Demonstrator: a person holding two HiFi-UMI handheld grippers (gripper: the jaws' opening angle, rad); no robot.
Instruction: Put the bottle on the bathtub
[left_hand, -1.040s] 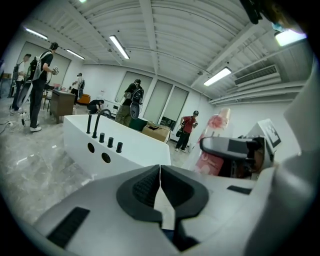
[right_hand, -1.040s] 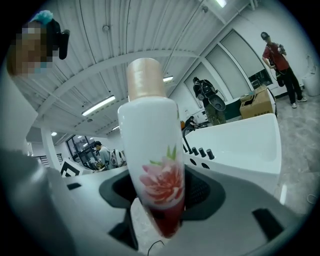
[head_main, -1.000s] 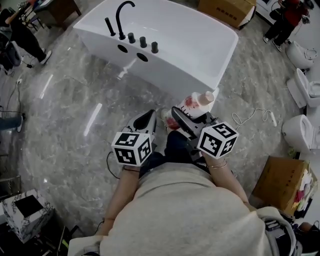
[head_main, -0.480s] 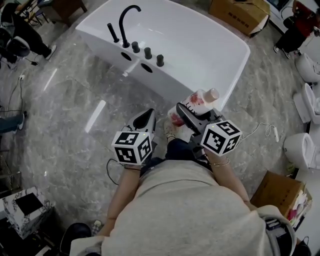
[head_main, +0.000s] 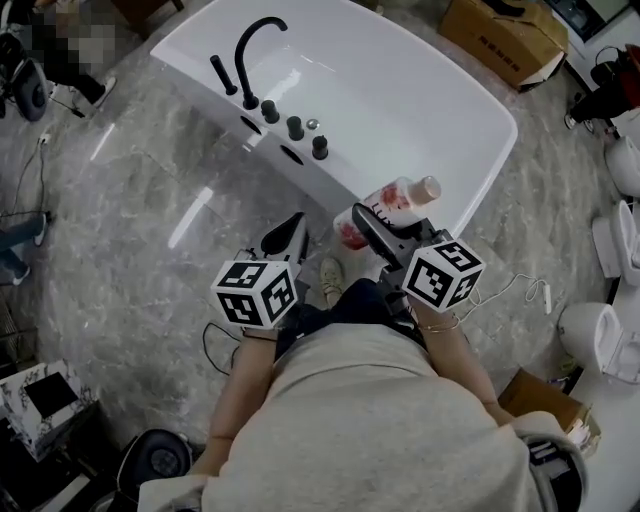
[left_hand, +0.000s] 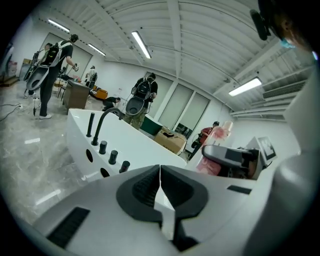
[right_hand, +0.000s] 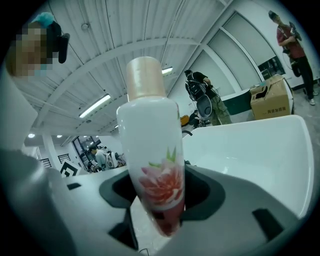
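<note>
A white bottle (head_main: 385, 207) with a red flower print and a beige cap is held in my right gripper (head_main: 368, 224), which is shut on its lower body. In the right gripper view the bottle (right_hand: 152, 165) rises between the jaws, cap up, with the bathtub rim (right_hand: 260, 150) behind it. The white bathtub (head_main: 420, 110) lies ahead, its near rim just beyond the bottle. My left gripper (head_main: 290, 232) is shut and empty, to the left of the bottle, over the floor. In the left gripper view the jaws meet at the tip (left_hand: 160, 175), and the bottle (left_hand: 216, 147) shows at right.
A black faucet (head_main: 255, 50) and black knobs (head_main: 295, 128) sit on the tub's left deck. Cardboard boxes (head_main: 505, 40) stand beyond the tub. White toilets (head_main: 600, 335) line the right side. A cable (head_main: 515, 285) lies on the grey marble floor. People stand in the background.
The bottle and right gripper have come closer to the tub's near rim, as the view moved forward. The left gripper keeps its place beside it.
</note>
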